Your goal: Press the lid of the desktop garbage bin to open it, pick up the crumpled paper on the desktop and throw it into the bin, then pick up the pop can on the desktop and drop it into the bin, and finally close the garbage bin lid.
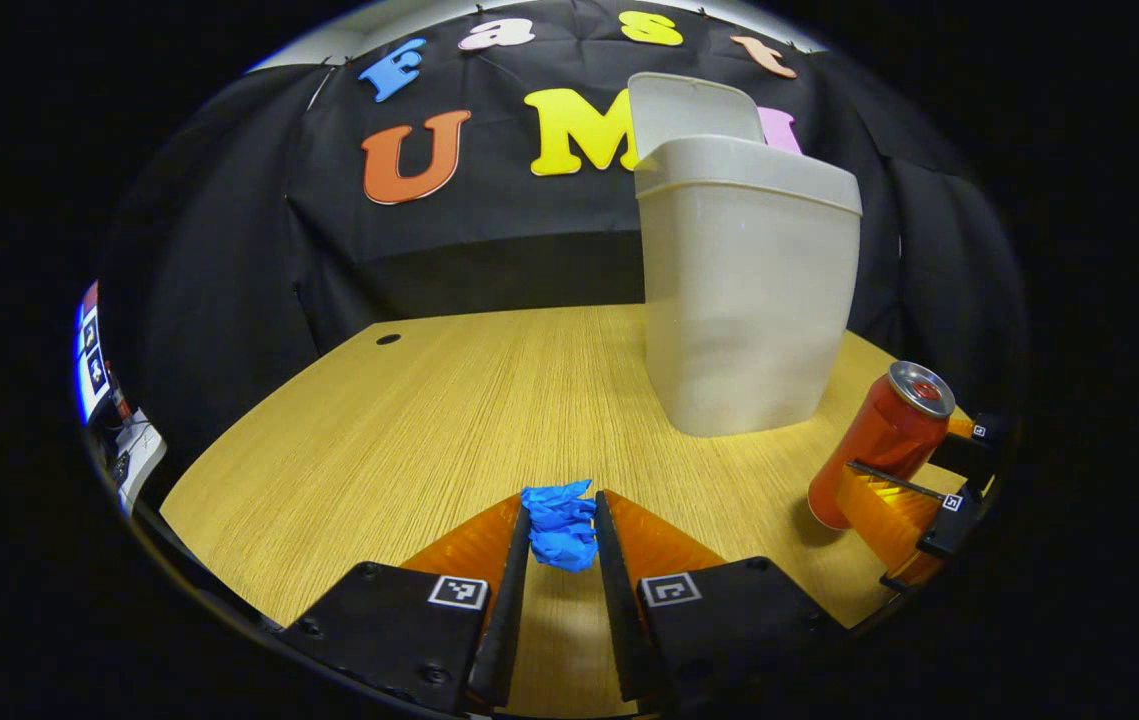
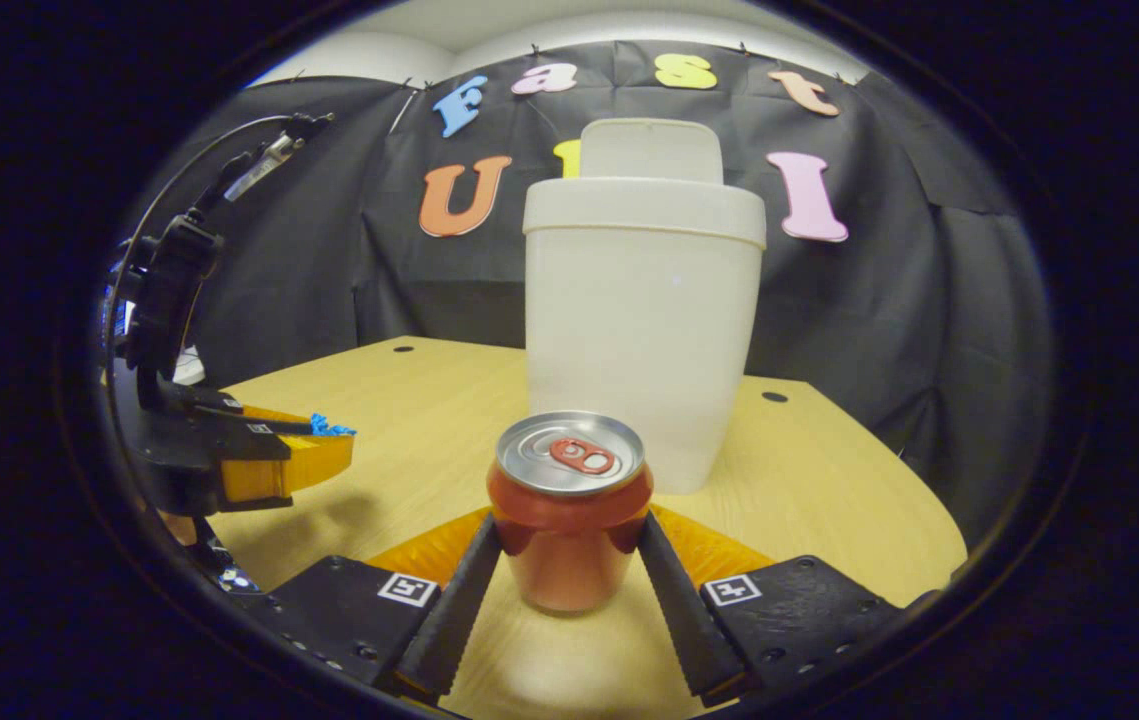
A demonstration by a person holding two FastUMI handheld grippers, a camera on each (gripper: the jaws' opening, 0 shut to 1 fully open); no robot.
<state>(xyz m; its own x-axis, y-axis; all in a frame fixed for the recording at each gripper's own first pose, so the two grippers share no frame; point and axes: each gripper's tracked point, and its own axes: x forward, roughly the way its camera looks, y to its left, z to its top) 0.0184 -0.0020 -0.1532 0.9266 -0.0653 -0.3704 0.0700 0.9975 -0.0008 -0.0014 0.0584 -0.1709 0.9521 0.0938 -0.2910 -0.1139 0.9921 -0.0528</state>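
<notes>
Left gripper view: left gripper (image 1: 562,530) clamps blue crumpled paper (image 1: 561,523); bin (image 1: 747,300) lid (image 1: 691,108) up, inside hidden; right gripper (image 2: 569,560) clamps upright pop can (image 2: 569,520) on bench (image 1: 449,400).

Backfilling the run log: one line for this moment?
bin lid: open | left tool: shut on crumpled paper | right tool: shut on pop can | both near table

Recording booth, lab-type: black cloth wall (image 2: 929,300) draped behind rounded wood-grain bench (image 1: 429,420); equipment and cabling (image 1: 119,440) at one edge.

Light wood-grain tabletop (image 1: 409,420), small dark holes (image 2: 774,397) near its far edge; black cloth wall (image 1: 229,260) behind.
</notes>
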